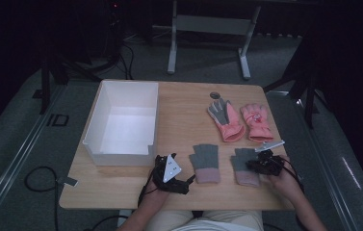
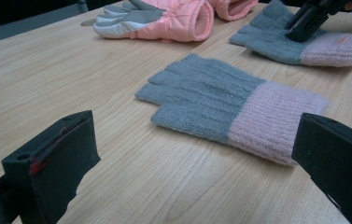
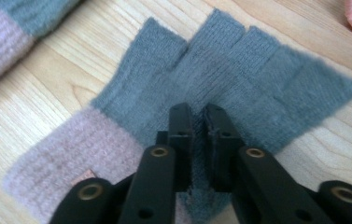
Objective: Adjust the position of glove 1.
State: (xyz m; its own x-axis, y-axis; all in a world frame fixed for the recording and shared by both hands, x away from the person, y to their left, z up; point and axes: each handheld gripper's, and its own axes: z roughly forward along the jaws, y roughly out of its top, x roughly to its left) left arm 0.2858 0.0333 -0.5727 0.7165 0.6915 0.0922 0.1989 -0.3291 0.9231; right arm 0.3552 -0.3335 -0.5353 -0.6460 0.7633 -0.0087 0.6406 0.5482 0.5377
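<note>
Two grey knit gloves with pink cuffs, flat on the wooden surface [image 1: 179,120] near the person's edge, the white box [image 1: 103,113] open to their left. Right claw [image 3: 198,114] pinched together on a fold of the right-hand grey glove [image 3: 239,79], jaws nearly touching with a ridge of knit between them, close to where grey meets pink. Left claw [image 2: 187,158] spread wide and empty, low over the surface, aimed at the left-hand grey glove [image 2: 211,100] lying just ahead of it.

Best handled, by this reading, with a straight lift until the cuff clears the wood, grip kept firm since soft knit slips out of a shallow pinch; then across to the box, well above its near wall, before letting go. Left claw better kept out of that path, or brought down over the middle of its own glove rather than the cuff's edge.

From the high view: the whole layout, including the box and the pink ski gloves [image 1: 239,120] farther back, the right claw [image 1: 261,165] a dark shape over its glove. From the right gripper view: the pinch itself, and a small tag on the pink cuff. From the left gripper view: the spread of its own jaws.
</note>
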